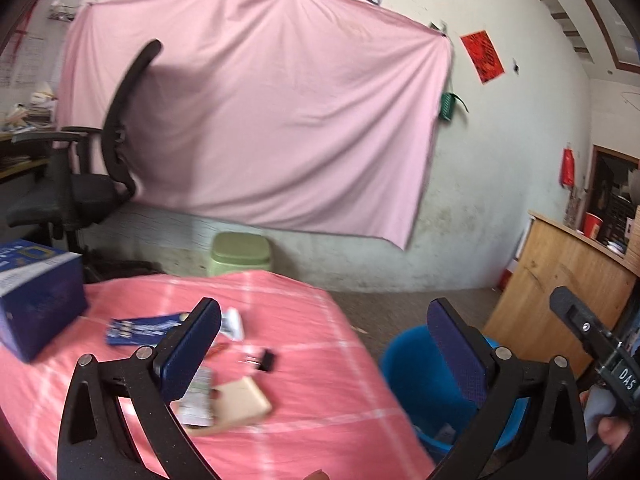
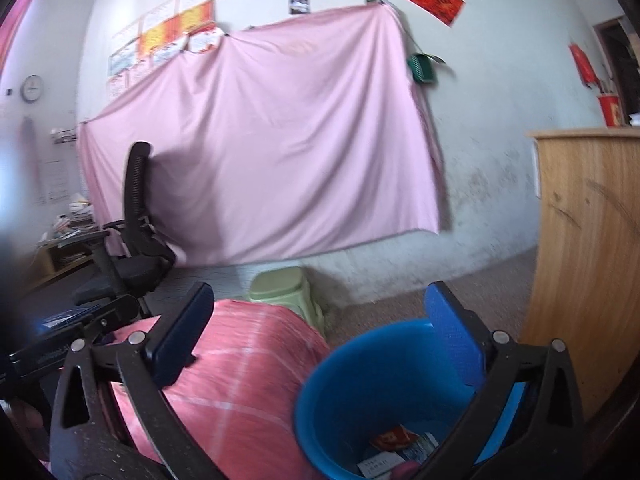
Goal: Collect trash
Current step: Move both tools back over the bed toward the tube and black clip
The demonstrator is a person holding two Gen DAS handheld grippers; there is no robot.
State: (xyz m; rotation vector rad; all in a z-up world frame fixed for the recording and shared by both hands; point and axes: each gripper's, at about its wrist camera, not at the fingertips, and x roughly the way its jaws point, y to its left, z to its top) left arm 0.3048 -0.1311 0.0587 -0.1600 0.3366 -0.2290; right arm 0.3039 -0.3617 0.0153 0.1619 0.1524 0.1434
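Note:
My left gripper (image 1: 324, 340) is open and empty, held above the right edge of the table with the pink checked cloth (image 1: 304, 320). On the cloth lie a blue wrapper (image 1: 140, 328), a white scrap (image 1: 234, 322), a black binder clip (image 1: 264, 360), a printed wrapper (image 1: 198, 396) and a beige card (image 1: 240, 404). A blue trash bin (image 1: 420, 384) stands on the floor right of the table. My right gripper (image 2: 318, 336) is open and empty above the bin (image 2: 384, 376), which holds a red wrapper (image 2: 394, 438) and papers (image 2: 380, 466).
A blue box (image 1: 36, 296) sits at the table's left edge. A black office chair (image 1: 92, 160), a green stool (image 1: 240, 252) and a pink sheet on the wall (image 1: 260, 120) are behind. A wooden counter (image 2: 588, 260) stands to the right of the bin.

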